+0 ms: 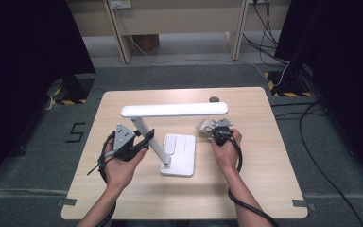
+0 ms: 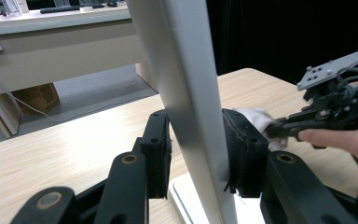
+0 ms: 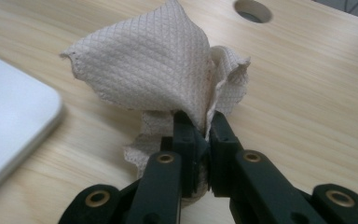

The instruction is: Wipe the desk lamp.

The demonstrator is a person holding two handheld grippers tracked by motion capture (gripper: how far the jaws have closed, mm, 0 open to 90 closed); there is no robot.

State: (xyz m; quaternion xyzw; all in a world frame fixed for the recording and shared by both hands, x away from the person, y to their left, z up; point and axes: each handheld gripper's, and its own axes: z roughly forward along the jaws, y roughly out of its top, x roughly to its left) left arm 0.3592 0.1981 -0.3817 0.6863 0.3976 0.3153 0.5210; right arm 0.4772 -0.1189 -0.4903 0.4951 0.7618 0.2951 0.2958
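Observation:
A white desk lamp (image 1: pixel 177 156) stands mid-table, its long head (image 1: pixel 175 109) level above a slanted stem (image 1: pixel 147 135). My left gripper (image 1: pixel 144 139) is shut on that stem; in the left gripper view the white stem (image 2: pixel 186 93) runs between the two black pads (image 2: pixel 156 151), which press on it from both sides. My right gripper (image 1: pixel 216 128) sits to the right of the lamp's base, shut on a crumpled white cloth (image 1: pixel 203 125). In the right gripper view the cloth (image 3: pixel 158 65) bunches up out of the gripper (image 3: pixel 203 126) just above the tabletop.
The light wooden table (image 1: pixel 264 189) has a round cable hole (image 1: pixel 214 99) near its far edge, behind the lamp head. The lamp's flat base (image 3: pixel 9 130) lies left of the cloth. Cables (image 1: pixel 312 151) trail on the floor to the right, and dark partitions flank the table.

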